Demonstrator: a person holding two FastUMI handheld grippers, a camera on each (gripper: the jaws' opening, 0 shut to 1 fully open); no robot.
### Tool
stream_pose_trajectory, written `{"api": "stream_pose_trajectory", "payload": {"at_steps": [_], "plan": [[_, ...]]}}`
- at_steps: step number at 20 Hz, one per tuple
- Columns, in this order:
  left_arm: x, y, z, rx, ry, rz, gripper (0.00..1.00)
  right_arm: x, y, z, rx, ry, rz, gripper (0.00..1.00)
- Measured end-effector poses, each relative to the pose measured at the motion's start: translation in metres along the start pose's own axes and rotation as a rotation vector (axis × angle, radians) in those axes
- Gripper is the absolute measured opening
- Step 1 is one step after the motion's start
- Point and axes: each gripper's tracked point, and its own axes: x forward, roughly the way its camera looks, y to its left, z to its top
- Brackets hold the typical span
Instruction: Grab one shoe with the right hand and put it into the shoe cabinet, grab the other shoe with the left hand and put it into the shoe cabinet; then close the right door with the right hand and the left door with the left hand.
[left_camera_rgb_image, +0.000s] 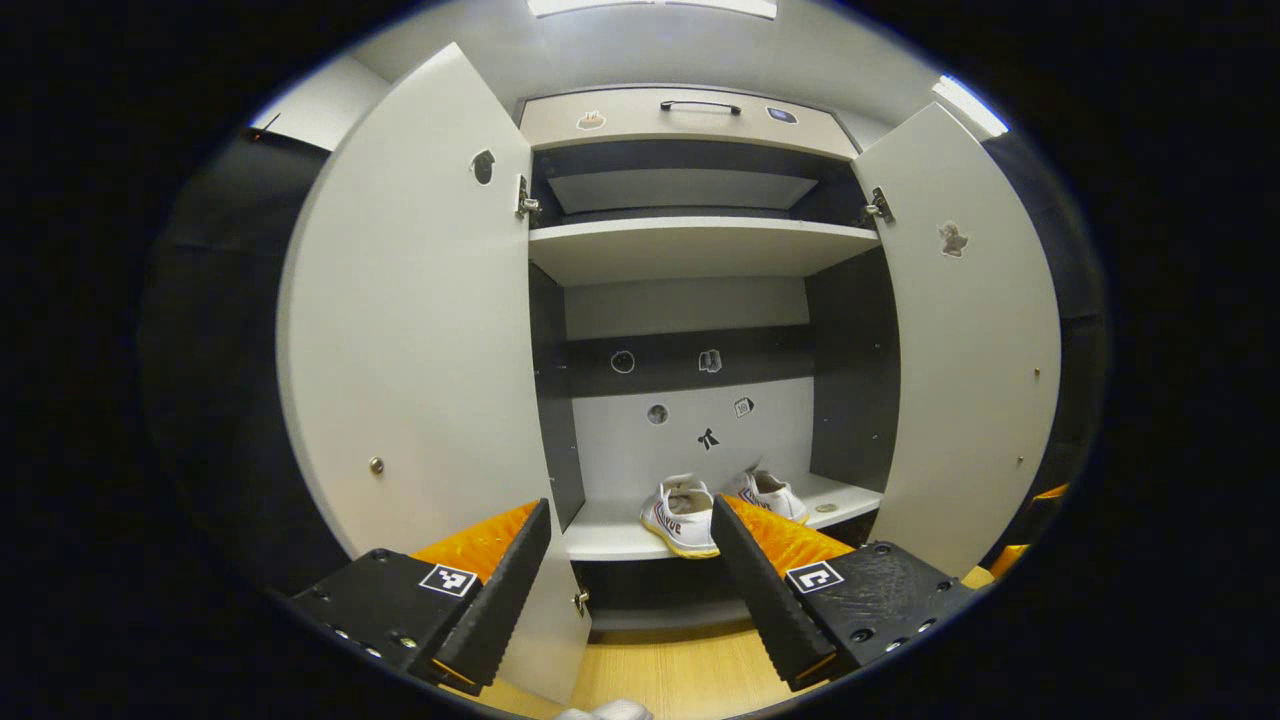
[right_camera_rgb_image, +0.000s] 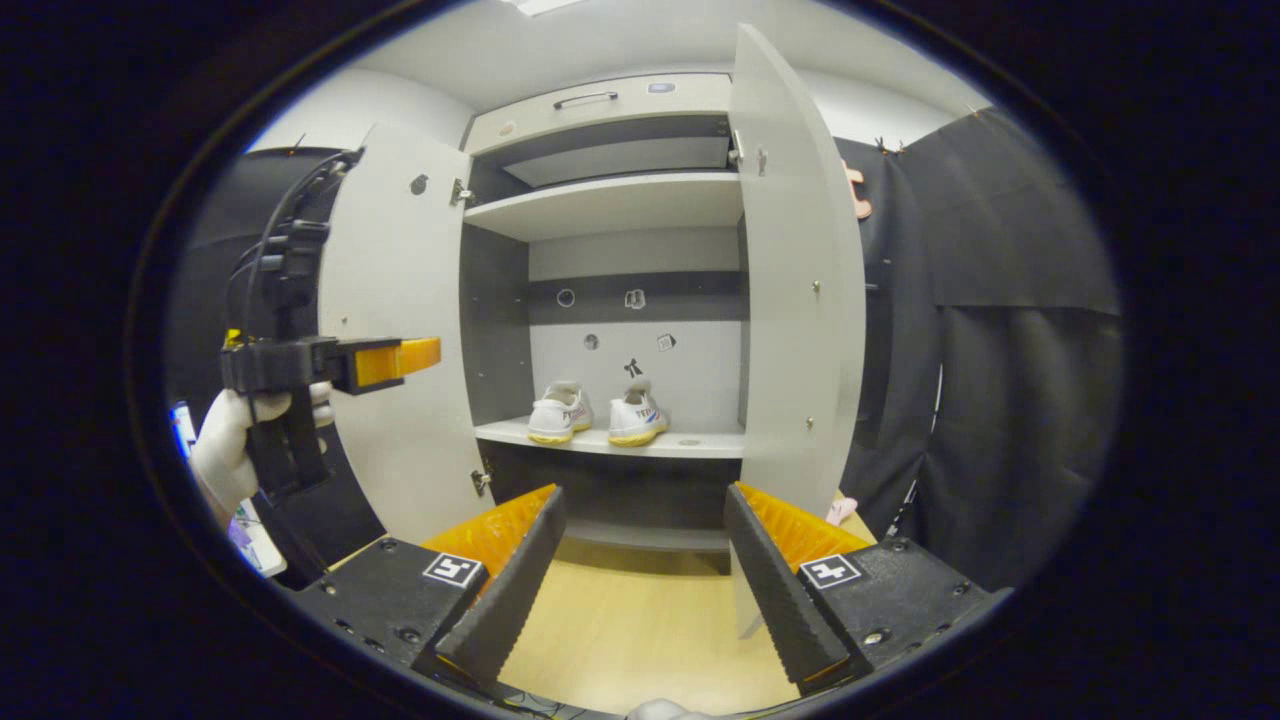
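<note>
2 shoes (left_camera_rgb_image: 715, 508) on shelf, beyond open fingers (left_camera_rgb_image: 770, 590).

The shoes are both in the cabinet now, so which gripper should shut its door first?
Probably the right gripper. It is open, and the right door stands just ahead of it. The task also names that door first. The left gripper is open near the left door.

both views facing open shoe cabinet (left_camera_rgb_image: 690, 250)

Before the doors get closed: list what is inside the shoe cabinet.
Two white shoes sit side by side on the lower shelf of the shoe cabinet. The upper shelf is seen from below, so its top is hidden.
</note>
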Motion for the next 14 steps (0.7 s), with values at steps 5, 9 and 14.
{"api": "stream_pose_trajectory", "payload": {"at_steps": [5, 9, 14], "plan": [[-0.061, 0.006, -0.023, 0.003, -0.004, -0.003, 0.96, -0.019, -0.002, 0.001, -0.009, -0.017, -0.043, 1.00], [-0.092, 0.015, -0.050, -0.030, 0.031, 0.011, 0.96, -0.035, 0.000, -0.001, -0.007, -0.025, -0.060, 1.00], [-0.113, 0.020, -0.063, -0.042, 0.023, 0.019, 0.96, -0.046, -0.007, -0.003, -0.019, -0.024, -0.084, 1.00]]}}
